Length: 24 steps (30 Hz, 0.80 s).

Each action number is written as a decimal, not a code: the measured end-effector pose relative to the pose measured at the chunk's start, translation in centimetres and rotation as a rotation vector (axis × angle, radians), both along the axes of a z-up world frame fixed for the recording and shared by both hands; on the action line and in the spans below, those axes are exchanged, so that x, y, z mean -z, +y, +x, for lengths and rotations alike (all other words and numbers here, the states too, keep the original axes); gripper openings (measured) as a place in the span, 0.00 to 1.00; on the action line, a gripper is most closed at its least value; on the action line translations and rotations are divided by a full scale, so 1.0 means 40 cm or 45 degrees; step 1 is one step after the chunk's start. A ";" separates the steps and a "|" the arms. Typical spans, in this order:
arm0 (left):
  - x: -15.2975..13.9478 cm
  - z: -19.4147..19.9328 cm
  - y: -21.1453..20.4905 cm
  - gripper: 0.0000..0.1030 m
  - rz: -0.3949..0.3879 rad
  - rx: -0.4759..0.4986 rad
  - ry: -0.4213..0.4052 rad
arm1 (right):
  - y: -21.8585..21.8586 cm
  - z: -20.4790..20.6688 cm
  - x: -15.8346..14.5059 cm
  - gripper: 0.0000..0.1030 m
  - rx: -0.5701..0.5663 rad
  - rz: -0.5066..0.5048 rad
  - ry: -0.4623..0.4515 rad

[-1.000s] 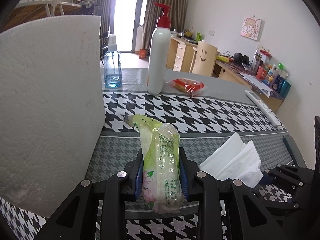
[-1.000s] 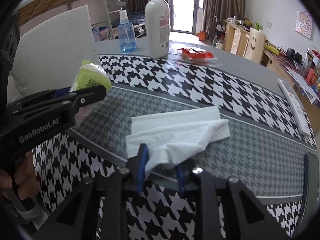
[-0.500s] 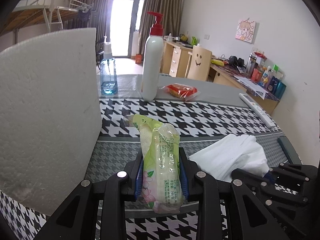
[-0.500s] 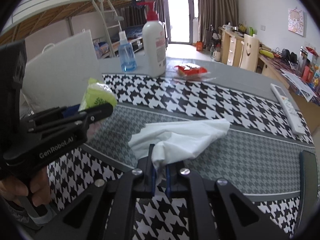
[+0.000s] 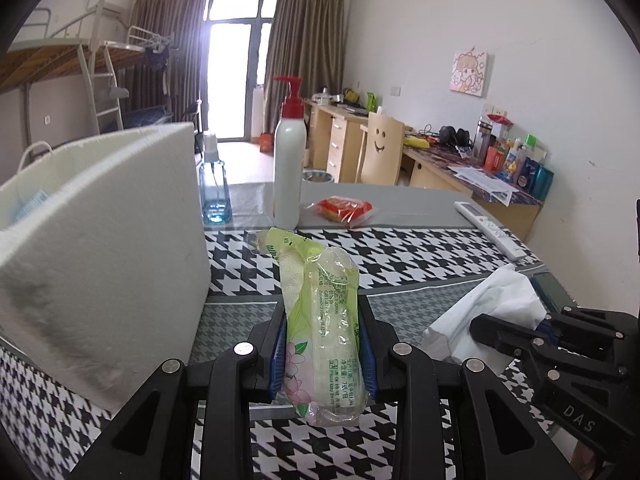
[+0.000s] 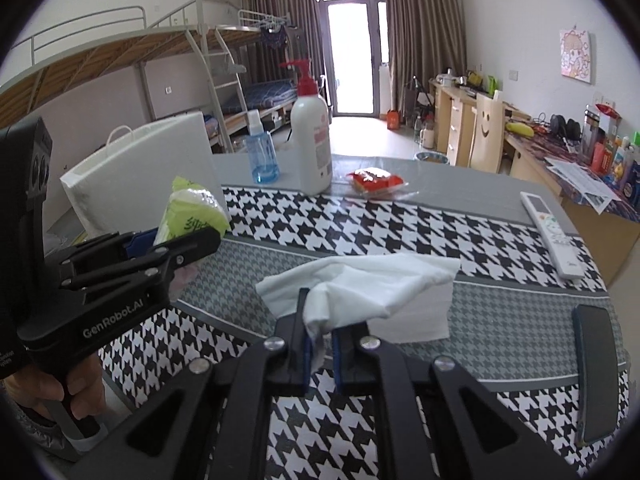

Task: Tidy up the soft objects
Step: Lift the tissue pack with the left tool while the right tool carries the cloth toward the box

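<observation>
Midway: left tongs [image 5: 323,344] clenched on tissue pack [image 5: 320,320], right tongs [image 6: 320,346] pinched white cloth [image 6: 360,284]; neither yet in white bag [image 5: 100,240]; table [image 6: 400,232].

**Materials and Surface Finish**

Tissue pack [image 5: 320,320]: glossy, crinkled clear and green plastic film. Tissue [image 6: 372,284]: soft, matt white paper, creased. Bag [image 5: 100,240]: matt white, finely textured wall. Worktop [image 6: 400,232]: covered in matt houndstooth cloth. Left gripper [image 5: 322,344]: matt black plastic with metal screws and blue pads. Pump bottle [image 6: 312,148]: smooth white plastic. Spray bottle [image 6: 262,160]: clear blue plastic.
</observation>
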<state>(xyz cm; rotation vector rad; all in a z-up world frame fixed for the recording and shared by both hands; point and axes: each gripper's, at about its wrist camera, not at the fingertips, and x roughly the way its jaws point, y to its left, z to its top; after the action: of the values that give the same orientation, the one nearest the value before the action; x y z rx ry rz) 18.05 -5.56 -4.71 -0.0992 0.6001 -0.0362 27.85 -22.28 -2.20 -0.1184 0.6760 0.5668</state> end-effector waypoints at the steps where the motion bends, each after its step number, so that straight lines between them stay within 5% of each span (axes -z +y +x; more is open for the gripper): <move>1: -0.005 -0.005 0.000 0.31 0.003 0.005 -0.008 | -0.003 -0.004 -0.005 0.10 0.003 0.006 -0.007; 24: -0.087 -0.100 0.016 0.31 0.080 0.082 -0.146 | 0.002 -0.108 -0.098 0.10 0.098 0.078 -0.178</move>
<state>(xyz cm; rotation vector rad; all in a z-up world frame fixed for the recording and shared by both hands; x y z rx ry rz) 14.05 -4.92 -1.25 -0.0165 0.4895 -0.0848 23.53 -22.21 1.72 -0.0733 0.5245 0.5002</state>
